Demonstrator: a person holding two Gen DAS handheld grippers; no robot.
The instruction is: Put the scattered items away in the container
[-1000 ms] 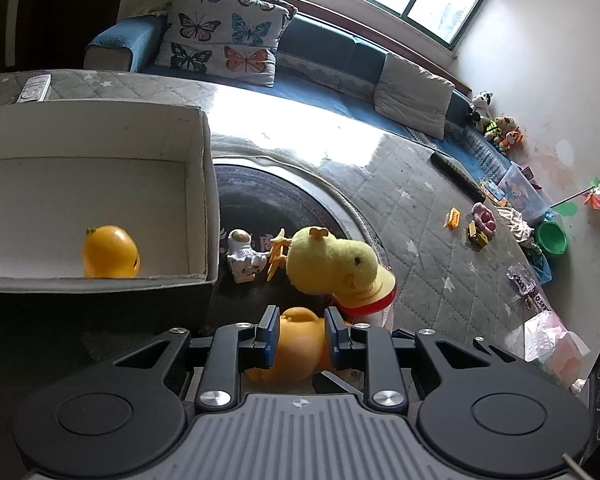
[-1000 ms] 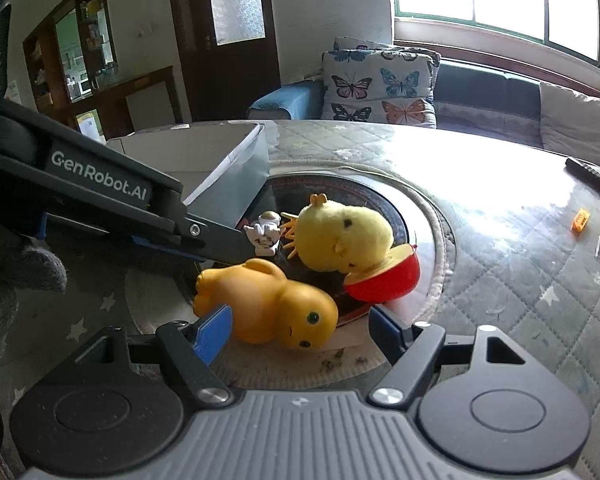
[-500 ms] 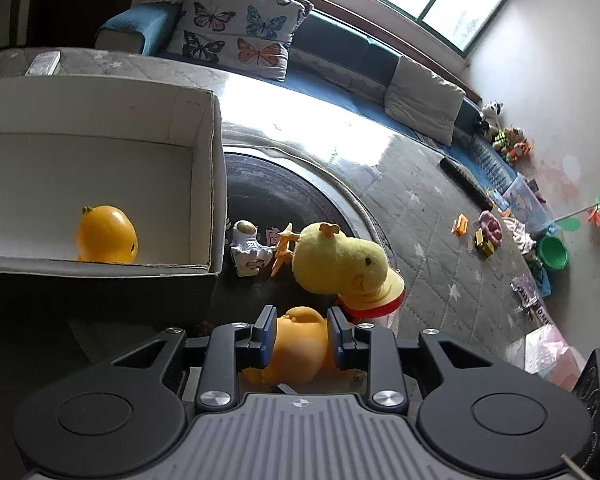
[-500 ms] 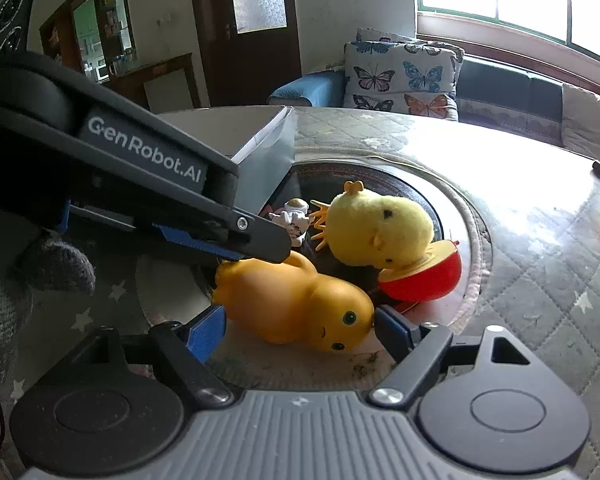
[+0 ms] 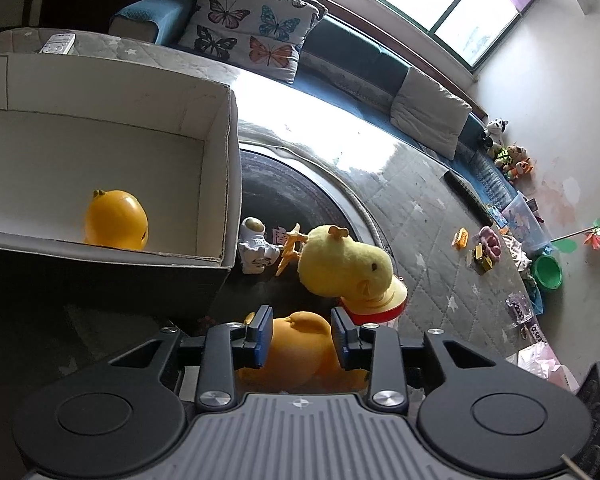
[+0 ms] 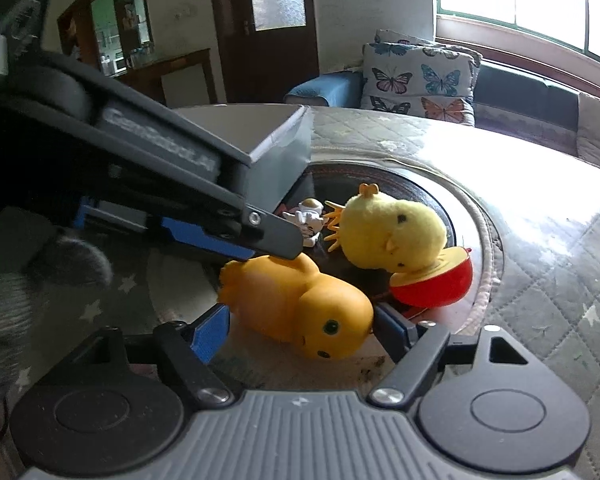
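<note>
An orange rubber duck lies on its side on the table; it also shows in the right wrist view. My left gripper is shut on its body. My right gripper is open, its fingers either side of the duck's head. A yellow plush chick on a red base and a small astronaut figure lie just beyond. The white cardboard box stands at left with an orange round toy inside.
The table has a quilted grey cover and a dark round centre. Small toys and a dark remote lie at its far right. A white remote lies behind the box. A sofa with butterfly cushions is behind.
My left gripper has moved slightly closer to the box, still shut on the duck. My right gripper has moved in so its open fingers flank the duck's head.
</note>
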